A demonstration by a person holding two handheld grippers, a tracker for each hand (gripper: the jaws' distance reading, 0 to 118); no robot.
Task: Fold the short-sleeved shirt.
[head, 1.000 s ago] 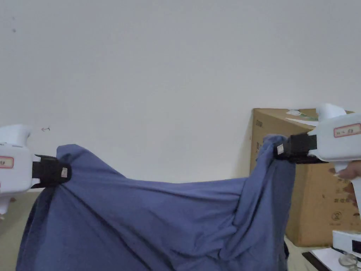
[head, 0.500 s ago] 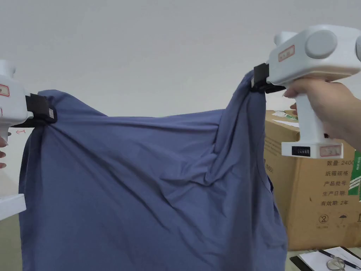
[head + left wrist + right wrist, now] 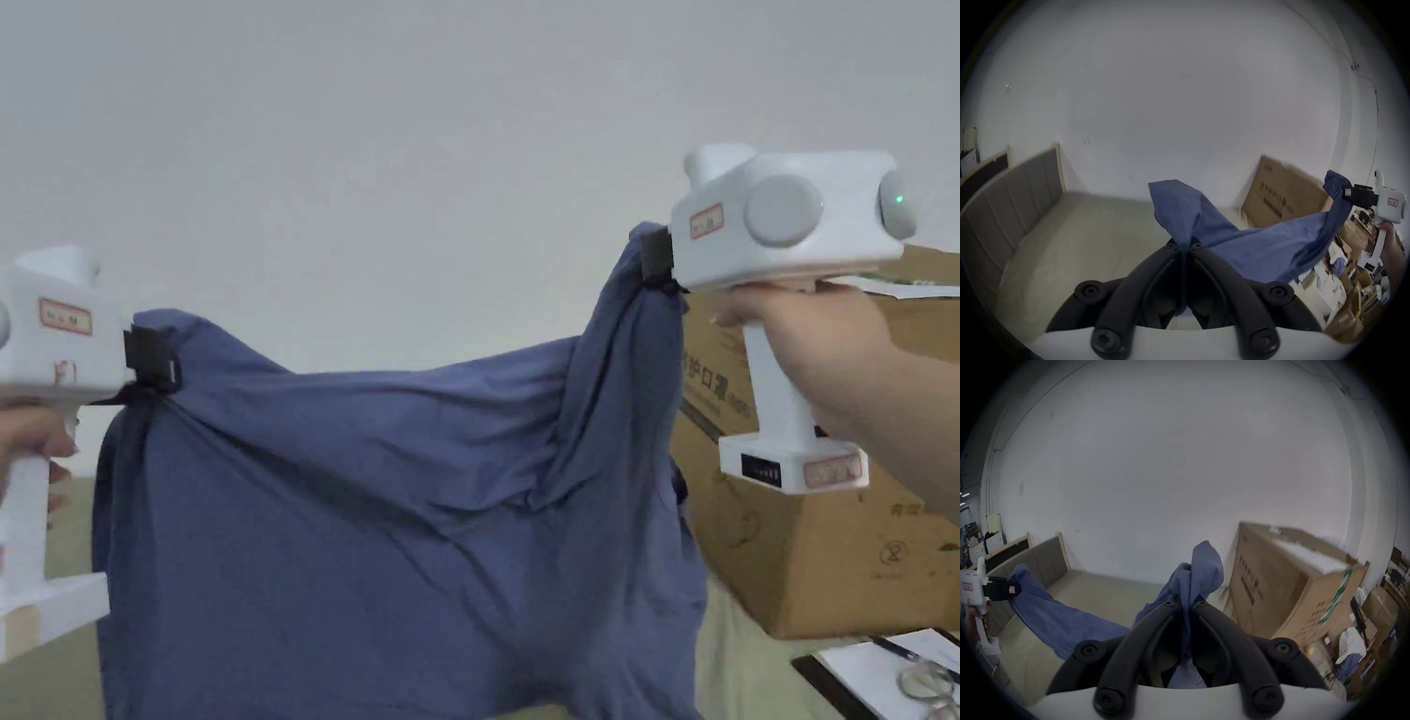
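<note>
Since half a second ago you've dropped the right gripper (image 3: 654, 260) a bit and pulled it in toward the middle, and the left gripper (image 3: 155, 361) has come inward too, so the blue shirt (image 3: 394, 525) hangs narrower between them than it did. The top edge between the two grips sags lower now.

Both tongs are clamped on the shirt. In the left gripper view the two black jaws are pressed together on a stitched hem of the fabric (image 3: 1179, 219), with a flap standing up above the left gripper (image 3: 1184, 246). In the right gripper view the right gripper (image 3: 1185, 600) has its jaws pinching a bunched wad of cloth (image 3: 1201, 569) the same way.

The shirt is up in the air in front of you, held by its two upper corners, right corner higher than the left, body hanging down in folds over the beige surface (image 3: 741, 656). Cardboard box (image 3: 844, 553) sits behind your right hand (image 3: 806, 347), and a clipboard with paper (image 3: 881, 670) is at the lower right. Your left hand (image 3: 28, 441) grips its handle at the left edge.
</note>
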